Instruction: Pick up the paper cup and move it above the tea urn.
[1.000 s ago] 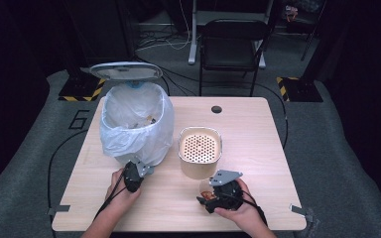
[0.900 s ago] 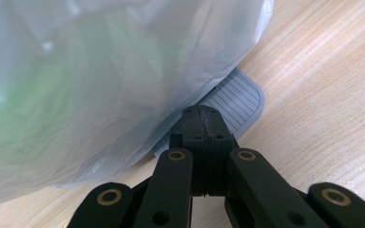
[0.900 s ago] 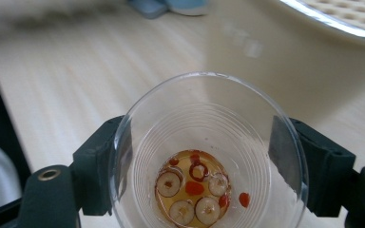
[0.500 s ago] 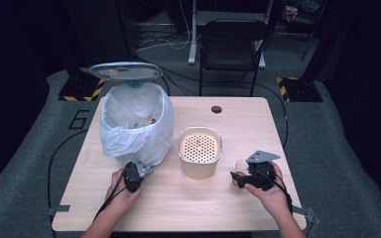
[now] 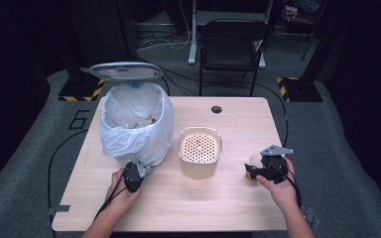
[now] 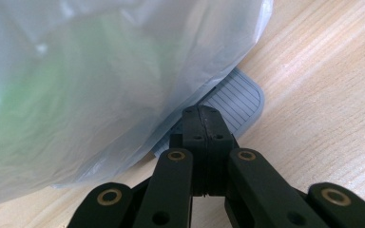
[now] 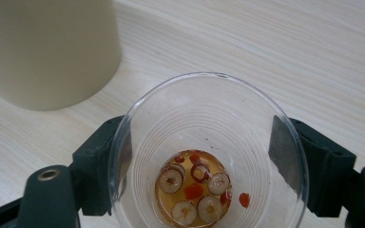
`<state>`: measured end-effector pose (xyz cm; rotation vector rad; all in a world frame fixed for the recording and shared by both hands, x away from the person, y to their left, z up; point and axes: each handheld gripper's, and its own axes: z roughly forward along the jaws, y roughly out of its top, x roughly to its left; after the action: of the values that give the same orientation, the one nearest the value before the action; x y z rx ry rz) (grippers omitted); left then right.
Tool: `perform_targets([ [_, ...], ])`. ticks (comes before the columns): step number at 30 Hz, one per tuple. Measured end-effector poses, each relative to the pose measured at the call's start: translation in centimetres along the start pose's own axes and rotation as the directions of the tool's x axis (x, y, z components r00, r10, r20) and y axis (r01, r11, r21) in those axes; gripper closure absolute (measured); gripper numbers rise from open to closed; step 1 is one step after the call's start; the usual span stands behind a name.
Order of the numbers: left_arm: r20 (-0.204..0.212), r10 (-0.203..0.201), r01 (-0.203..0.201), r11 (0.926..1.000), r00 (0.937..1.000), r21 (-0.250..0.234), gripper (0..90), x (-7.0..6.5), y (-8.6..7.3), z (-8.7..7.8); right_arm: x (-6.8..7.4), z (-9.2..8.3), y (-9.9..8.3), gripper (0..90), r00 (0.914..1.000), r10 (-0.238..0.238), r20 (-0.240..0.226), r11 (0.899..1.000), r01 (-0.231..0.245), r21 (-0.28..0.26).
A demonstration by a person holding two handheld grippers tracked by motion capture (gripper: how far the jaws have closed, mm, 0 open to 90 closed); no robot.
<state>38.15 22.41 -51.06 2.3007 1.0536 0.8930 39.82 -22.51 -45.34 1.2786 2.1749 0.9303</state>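
Observation:
My right gripper (image 5: 253, 169) (image 7: 204, 164) is shut on a clear plastic cup (image 5: 254, 159) (image 7: 209, 123), its jaws pressing the cup's two sides. In the cup's bottom lie a little amber liquid, sliced red dates and red berries (image 7: 192, 192). The cup hangs just above the table, to the right of a cream pot with a perforated top (image 5: 200, 151) (image 7: 47, 47). At the front left my left gripper (image 5: 141, 171) (image 6: 202, 114) is shut, its tips resting on the grey ribbed pedal (image 6: 237, 99) of a bag-lined bin (image 5: 136, 124) whose lid (image 5: 125, 71) stands raised.
The wooden table (image 5: 218, 208) has bare room along its front and right side. A round cable hole (image 5: 217, 109) sits near the far edge. A black chair (image 5: 233, 44) stands behind the table. Cables trail off the table's left and right.
My right gripper has carried the cup rightward, from in front of the cream pot to the table's right side. The left gripper has stayed on the pedal.

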Motion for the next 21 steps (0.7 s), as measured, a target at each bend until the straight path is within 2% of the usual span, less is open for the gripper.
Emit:
perform_targets([
  [4,0.000,0.002,-0.002,1.0000,1.0000,0.000,90.0,0.0,0.0,0.0,-0.7,0.2,-0.5,22.0,0.9999,0.011,0.007,1.000,-0.011,0.005],
  [6,0.000,0.000,0.000,1.0000,1.0000,0.000,90.0,0.0,0.0,0.0,-1.0,0.6,-1.0,21.6,0.9990,0.043,0.014,0.999,-0.043,0.009],
  [8,-0.001,0.000,0.000,1.0000,1.0000,-0.005,90.0,0.0,0.0,0.0,-1.2,0.6,-1.2,21.3,0.9986,0.051,0.014,0.999,-0.051,-0.010],
  [18,-0.003,0.001,-0.001,1.0000,1.0000,-0.005,90.0,0.0,0.0,0.0,-1.4,0.7,-1.2,18.3,0.9980,0.061,0.014,0.998,-0.061,0.005],
  [19,-0.003,0.001,-0.001,1.0000,1.0000,-0.006,90.0,0.0,0.0,0.1,-1.3,0.8,-1.3,13.3,0.9980,0.061,0.017,0.998,-0.061,0.008],
  [21,-0.003,0.001,-0.001,1.0000,1.0000,-0.003,90.0,0.0,0.0,0.0,-1.4,0.8,-1.2,11.6,0.9983,0.055,0.020,0.998,-0.055,0.011],
])
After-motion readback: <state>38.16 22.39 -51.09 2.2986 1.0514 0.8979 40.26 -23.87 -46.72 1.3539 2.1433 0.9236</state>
